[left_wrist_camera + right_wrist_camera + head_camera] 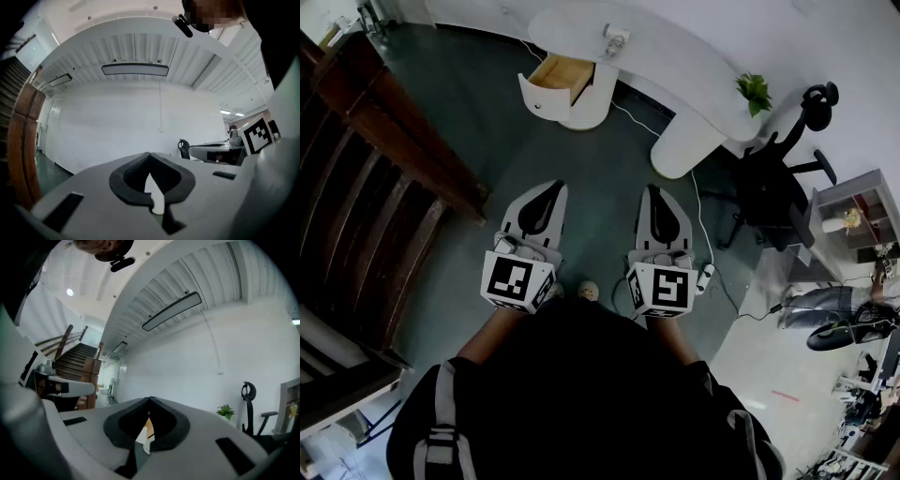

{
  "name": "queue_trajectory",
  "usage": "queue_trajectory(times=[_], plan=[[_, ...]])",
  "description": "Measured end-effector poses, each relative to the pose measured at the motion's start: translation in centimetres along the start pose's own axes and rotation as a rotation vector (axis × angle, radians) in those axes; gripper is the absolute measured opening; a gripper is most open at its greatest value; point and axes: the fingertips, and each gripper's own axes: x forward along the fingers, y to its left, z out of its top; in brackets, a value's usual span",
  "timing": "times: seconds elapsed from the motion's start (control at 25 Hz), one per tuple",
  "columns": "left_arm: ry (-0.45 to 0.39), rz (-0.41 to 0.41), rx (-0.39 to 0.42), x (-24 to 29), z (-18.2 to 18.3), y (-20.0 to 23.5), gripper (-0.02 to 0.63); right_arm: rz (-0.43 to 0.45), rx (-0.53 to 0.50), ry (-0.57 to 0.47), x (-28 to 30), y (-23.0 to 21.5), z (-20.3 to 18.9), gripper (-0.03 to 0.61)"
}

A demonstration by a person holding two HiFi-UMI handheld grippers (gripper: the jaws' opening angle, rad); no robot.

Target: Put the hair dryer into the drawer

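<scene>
A white hair dryer (616, 37) lies on the curved white desk (694, 66) far ahead. Left of it, below the desk top, a drawer (560, 72) with a wooden inside stands pulled open from a rounded white pedestal. Both grippers are held level over the dark floor, well short of the desk. My left gripper (553, 187) (149, 154) is shut, its tips meeting with nothing between them. My right gripper (653, 190) (150, 399) is shut and empty too. Through the gap behind its tips, a sliver of the wooden drawer (147, 426) shows in the right gripper view.
A dark wooden staircase (375, 178) runs along the left. A black office chair (783, 183) stands to the right of the desk, and a potted plant (755, 90) sits on the desk's right end. A white cable (698, 211) trails across the floor near my right gripper.
</scene>
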Motion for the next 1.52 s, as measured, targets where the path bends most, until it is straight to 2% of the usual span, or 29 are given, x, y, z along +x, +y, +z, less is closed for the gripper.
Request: queue_trajectory(times=[0.28, 0.56, 0.84, 1.16, 1.52], plan=[[0.002, 0.008, -0.001, 2.4, -0.3, -0.4, 0.008, 0.013, -0.007, -0.008, 1.3, -1.7, -0.2, 0.021], [-0.016, 0.033, 0.008, 5.2, -0.4, -1.3, 0.008, 0.045, 0.047, -0.056, 2.4, -4.6, -0.3, 0.021], [-0.013, 0.057, 0.007, 6.4, -1.0, -0.5, 0.008, 0.062, 0.057, -0.038, 4.3, -5.7, -1.4, 0.021], [-0.005, 0.030, -0.015, 11.6, -2.5, 3.0, 0.008, 0.042, 0.061, -0.012, 9.5, -7.0, -3.5, 0.021], [0.015, -0.043, -0.013, 19.9, -2.4, 11.0, 0.008, 0.003, 0.039, 0.002, 20.8, -7.0, -3.8, 0.023]])
